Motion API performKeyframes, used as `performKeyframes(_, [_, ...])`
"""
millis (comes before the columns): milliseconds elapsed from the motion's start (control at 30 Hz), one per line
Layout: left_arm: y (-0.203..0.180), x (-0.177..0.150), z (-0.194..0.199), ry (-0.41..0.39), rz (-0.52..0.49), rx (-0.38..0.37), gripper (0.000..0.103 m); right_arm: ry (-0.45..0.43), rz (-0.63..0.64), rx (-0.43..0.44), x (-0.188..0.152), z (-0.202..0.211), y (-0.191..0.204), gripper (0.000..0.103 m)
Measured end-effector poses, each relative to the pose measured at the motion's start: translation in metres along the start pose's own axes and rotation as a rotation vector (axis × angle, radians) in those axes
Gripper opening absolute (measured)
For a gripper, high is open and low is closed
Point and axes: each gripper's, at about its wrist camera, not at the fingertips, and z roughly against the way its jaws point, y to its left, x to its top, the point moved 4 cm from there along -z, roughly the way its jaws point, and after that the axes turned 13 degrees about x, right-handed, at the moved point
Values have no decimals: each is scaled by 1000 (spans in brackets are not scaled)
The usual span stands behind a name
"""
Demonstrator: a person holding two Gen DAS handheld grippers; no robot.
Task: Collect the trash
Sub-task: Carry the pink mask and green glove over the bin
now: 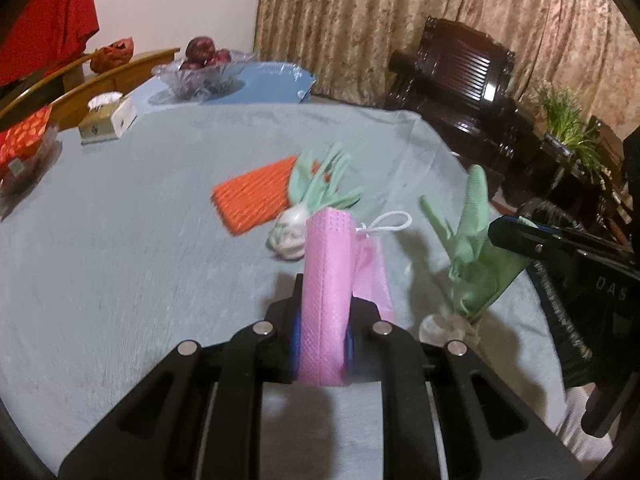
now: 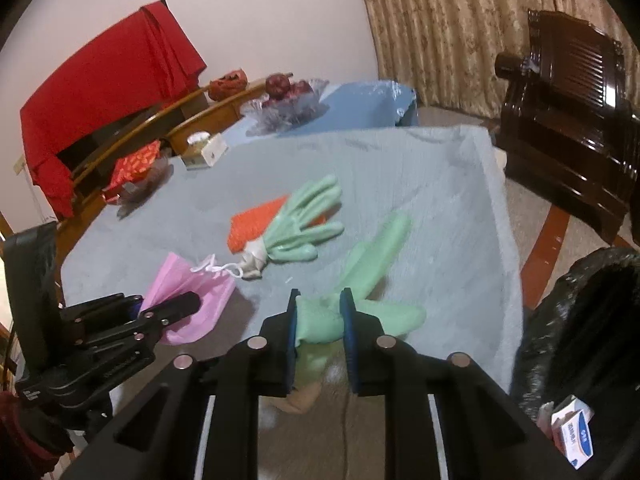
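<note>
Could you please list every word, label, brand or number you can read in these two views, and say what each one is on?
"DAS": raised letters on the black body of the right hand-held gripper, seen from the left wrist view; possibly cut off.
Small white and blue carton by the black trash bag: blue print, too blurred to read.
Nothing else is legible.

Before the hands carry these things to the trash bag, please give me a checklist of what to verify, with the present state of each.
1. Left gripper shut on the pink mask: ok.
2. Right gripper shut on the green glove: ok.
3. Held glove fully clear of the table: cannot tell.
4. Black trash bag open to receive things: ok, its mouth gapes beside the table.
5. Table cleared of trash: not ok; second green glove and orange mesh piece remain.
</note>
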Motion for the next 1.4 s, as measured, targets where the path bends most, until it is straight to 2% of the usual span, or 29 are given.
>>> performKeyframes(300, [-24,20,23,-47,2,-37,15,-53,53,-18,19,40,7,18])
performKeyframes(633, [-66,41,44,-103,-28,-92,15,-105,62,-83,25,90,-11,18])
performKeyframes(1067, [-171,50,60,-139,-155,-218,15,-167,10,-212,11,168,-69,18])
performKeyframes(1400, [-266,41,61,-155,-267,-335,15,-191,-72,-322,-18,223,-126,18])
